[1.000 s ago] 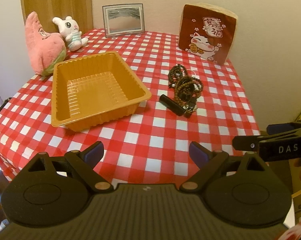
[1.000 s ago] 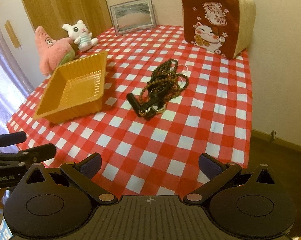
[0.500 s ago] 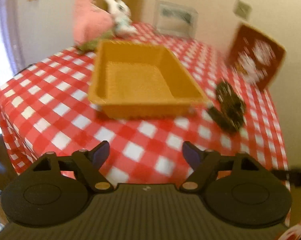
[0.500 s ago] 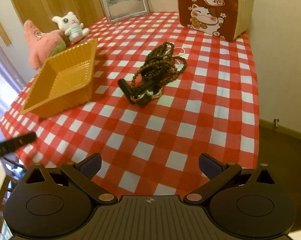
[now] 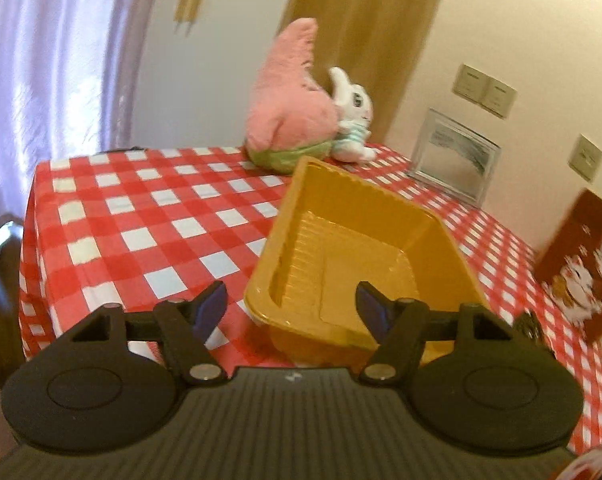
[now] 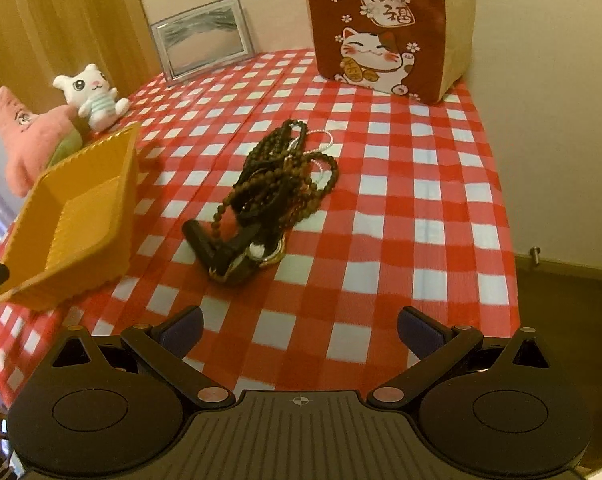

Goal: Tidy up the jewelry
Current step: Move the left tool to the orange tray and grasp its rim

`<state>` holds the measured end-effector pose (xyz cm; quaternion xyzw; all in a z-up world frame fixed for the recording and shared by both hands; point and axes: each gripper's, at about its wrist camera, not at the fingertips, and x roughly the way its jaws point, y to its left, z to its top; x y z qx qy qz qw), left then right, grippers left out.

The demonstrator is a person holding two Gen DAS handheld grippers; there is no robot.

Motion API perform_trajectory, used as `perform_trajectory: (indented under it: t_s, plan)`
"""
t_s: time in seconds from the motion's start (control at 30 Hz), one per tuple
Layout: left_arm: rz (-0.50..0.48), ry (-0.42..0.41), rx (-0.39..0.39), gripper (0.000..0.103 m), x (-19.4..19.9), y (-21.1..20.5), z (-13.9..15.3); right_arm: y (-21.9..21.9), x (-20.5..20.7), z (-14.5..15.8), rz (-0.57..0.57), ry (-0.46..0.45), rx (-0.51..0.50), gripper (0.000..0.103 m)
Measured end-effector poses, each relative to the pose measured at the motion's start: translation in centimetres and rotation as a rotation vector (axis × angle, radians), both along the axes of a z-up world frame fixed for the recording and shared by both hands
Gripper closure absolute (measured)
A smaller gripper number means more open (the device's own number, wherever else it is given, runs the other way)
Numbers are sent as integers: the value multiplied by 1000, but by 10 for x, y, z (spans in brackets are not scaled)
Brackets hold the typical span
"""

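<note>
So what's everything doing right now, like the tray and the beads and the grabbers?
Yellow tray: empty, near corner between the left pads.
Bead pile: tangled heap on the tablecloth, untouched.
Left gripper: jaws closing around the tray's corner, not yet pressing.
Right gripper: open, empty.
Picture frame: upright.

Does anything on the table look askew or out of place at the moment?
Yes. The jewelry lies in one tangled heap on the checked cloth rather than in the orange tray, which holds nothing. The tray sits at a slant to the table's edges. Nothing looks spilled or broken.
</note>
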<state>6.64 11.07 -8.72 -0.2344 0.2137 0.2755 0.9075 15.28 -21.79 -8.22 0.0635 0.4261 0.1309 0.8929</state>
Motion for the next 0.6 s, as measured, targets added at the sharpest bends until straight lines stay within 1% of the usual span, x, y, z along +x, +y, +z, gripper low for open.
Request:
perform_trajectory:
  t_s: [0.03, 0.1, 0.17, 0.27, 0.33, 0.4, 0.43, 0.5, 0.53, 0.6]
  plan:
    - [17, 0, -8, 43, 3, 3, -5, 1, 2, -1, 2, 0, -4, 0]
    - [48, -4, -38, 50, 10, 9, -11, 4, 5, -4, 6, 6, -13, 0]
    - [79, -8, -52, 55, 17, 13, -18, 7, 7, -8, 11, 16, -20, 0]
    - [106, -4, -66, 57, 23, 16, -25, 12, 8, -14, 22, 35, -25, 0]
    - [112, -9, -62, 59, 28, 15, -28, 16, 10, -17, 28, 46, -29, 0]
    - [112, -5, -37, 64, 32, 13, -30, 19, 11, -19, 34, 54, -31, 0]
    - [109, -3, -36, 66, 34, 12, -31, 21, 12, -20, 36, 58, -32, 0]
    - [100, -1, -45, 79, 38, 12, -35, 24, 14, -22, 38, 63, -33, 0]
    - [102, -7, -45, 79, 38, 12, -36, 25, 15, -23, 38, 65, -33, 0]
    - [108, -20, -29, 84, 38, 13, -35, 26, 18, -24, 38, 71, -35, 0]
